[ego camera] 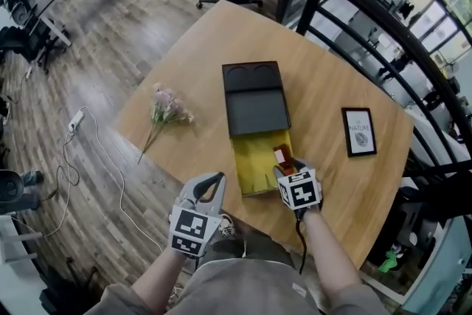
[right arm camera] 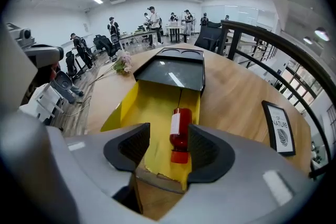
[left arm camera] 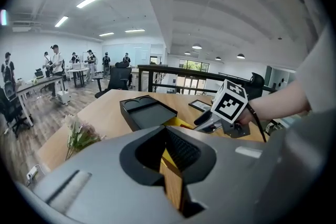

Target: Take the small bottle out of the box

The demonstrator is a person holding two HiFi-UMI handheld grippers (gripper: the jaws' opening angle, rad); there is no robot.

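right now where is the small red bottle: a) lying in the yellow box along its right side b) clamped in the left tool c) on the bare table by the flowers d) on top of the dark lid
a: the small red bottle lies on its side on the floor of the yellow box, near its right wall, with the right tool open just in front of it.

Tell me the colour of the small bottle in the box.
Red small bottle, white label; right gripper view.
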